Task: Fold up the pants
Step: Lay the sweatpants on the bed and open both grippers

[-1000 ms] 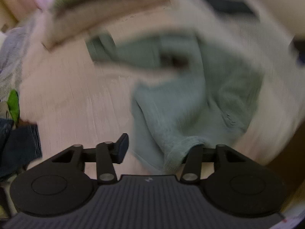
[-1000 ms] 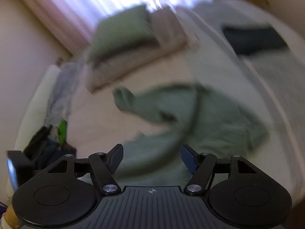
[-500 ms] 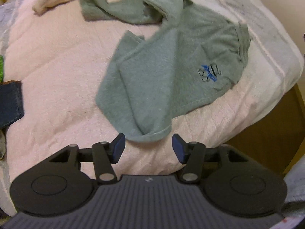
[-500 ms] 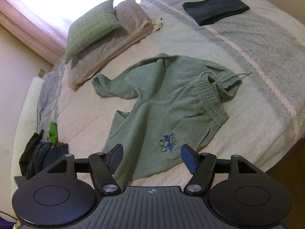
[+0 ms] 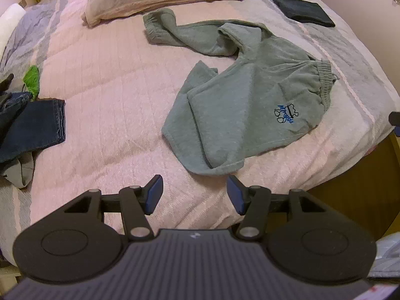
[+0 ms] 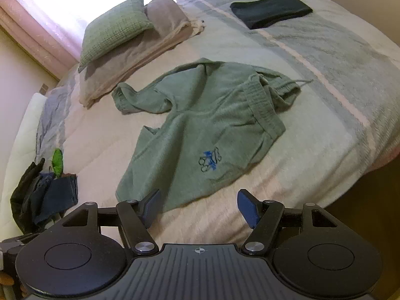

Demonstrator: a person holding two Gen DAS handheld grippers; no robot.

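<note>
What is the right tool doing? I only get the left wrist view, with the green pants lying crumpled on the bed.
Observer: The right tool is open with nothing between its fingers, at the near hem of the green pants.
Operator: Is a drawstring showing at the waistband?
Observer: Yes, a drawstring trails from the waistband onto the bedspread.
Operator: What is the green thing on the beige pillow?
Observer: A green checked cushion, leaning on the beige pillow below a bright window.
</note>
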